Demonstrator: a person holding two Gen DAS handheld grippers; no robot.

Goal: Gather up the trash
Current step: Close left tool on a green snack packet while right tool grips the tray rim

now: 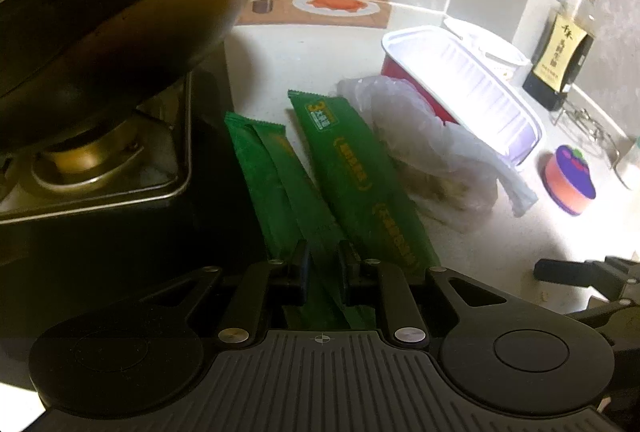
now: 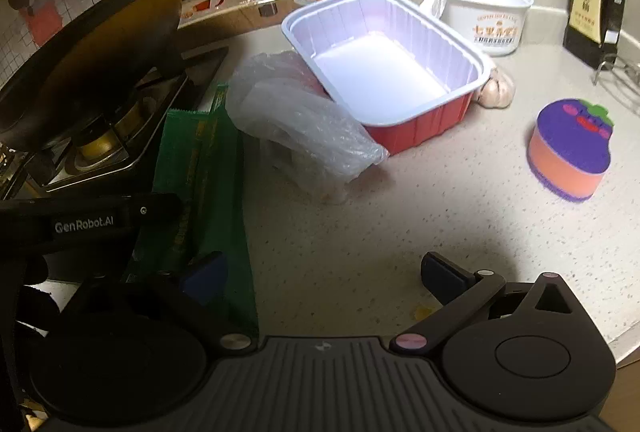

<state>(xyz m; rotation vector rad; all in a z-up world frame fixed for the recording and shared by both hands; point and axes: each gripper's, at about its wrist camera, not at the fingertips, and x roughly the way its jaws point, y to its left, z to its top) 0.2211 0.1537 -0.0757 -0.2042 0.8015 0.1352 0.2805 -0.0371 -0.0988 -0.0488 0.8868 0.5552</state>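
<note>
Green wrappers lie at lower centre of my left view, on the counter beside the stove. My left gripper pinches one; my right gripper is spread wide over bare counter. "GenRobot.AI" shows at left. Farther up: plastic bag, red tray, white tub with unreadable print.

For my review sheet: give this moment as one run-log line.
left gripper: closed on a green wrapper | right gripper: open, empty, over countertop | plastic bag, red tray: uncollected
</note>
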